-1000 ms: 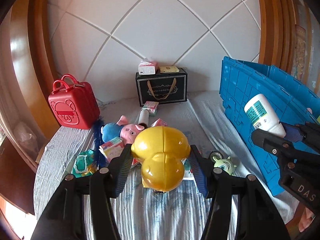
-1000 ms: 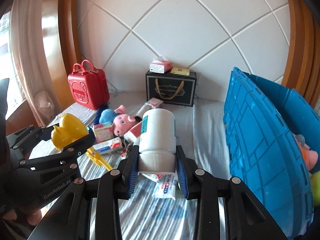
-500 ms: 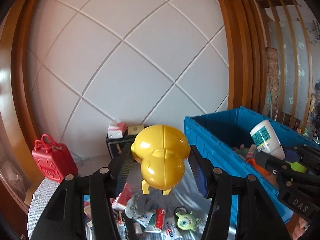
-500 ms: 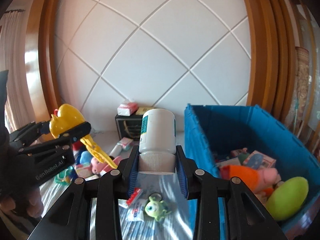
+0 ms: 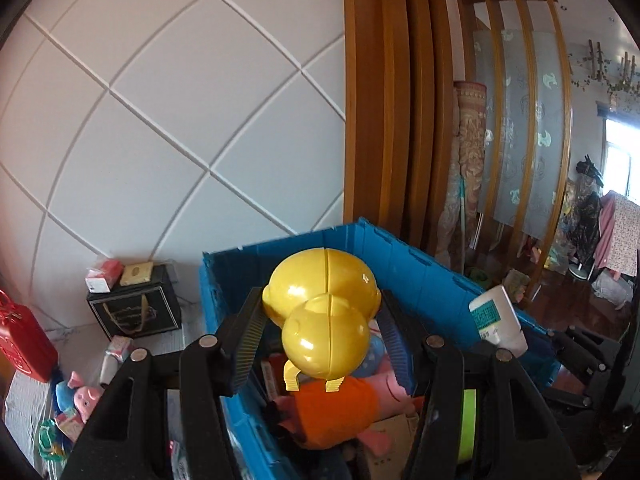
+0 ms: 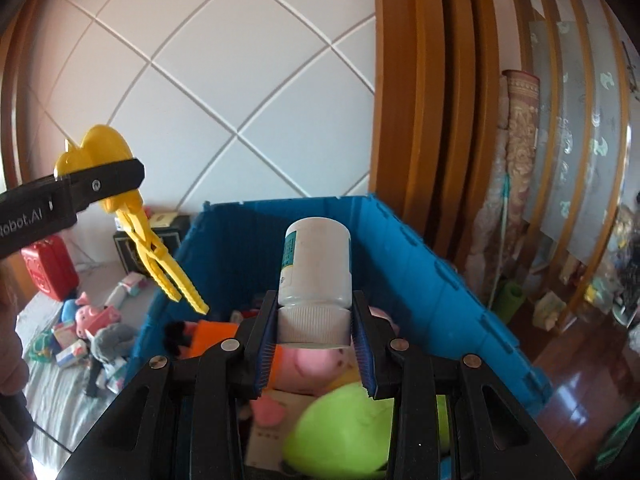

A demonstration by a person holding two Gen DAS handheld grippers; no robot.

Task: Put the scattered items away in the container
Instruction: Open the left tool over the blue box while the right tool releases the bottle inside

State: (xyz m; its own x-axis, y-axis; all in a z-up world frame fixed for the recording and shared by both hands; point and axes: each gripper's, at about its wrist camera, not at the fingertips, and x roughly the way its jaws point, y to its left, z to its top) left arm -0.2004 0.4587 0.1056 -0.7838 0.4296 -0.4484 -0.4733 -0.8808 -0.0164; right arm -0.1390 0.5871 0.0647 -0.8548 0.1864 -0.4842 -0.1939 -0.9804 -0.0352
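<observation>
My left gripper [image 5: 320,320] is shut on a yellow duck-shaped plastic toy [image 5: 324,312] with long clip handles, held above the open blue crate [image 5: 432,276]. The right wrist view shows the same toy [image 6: 120,184] hanging at the left, near the crate's left wall. My right gripper [image 6: 314,332] is shut on the ribbed cap of a white bottle [image 6: 316,264], also over the blue crate [image 6: 420,276]. Inside the crate lie a pink pig plush [image 6: 308,364] in orange, a green ball [image 6: 340,428] and other toys.
On the bed left of the crate lie a pig plush [image 6: 90,314], a grey plush [image 6: 110,336], small boxes and packets. A red case [image 5: 24,344] and a black gift box [image 5: 136,308] stand by the white padded wall. Right of the crate, the wooden floor [image 6: 580,384] lies lower.
Both grippers have swung right and up from over the bed to above the blue crate, each still holding its item. The crate's inside has come into view.
</observation>
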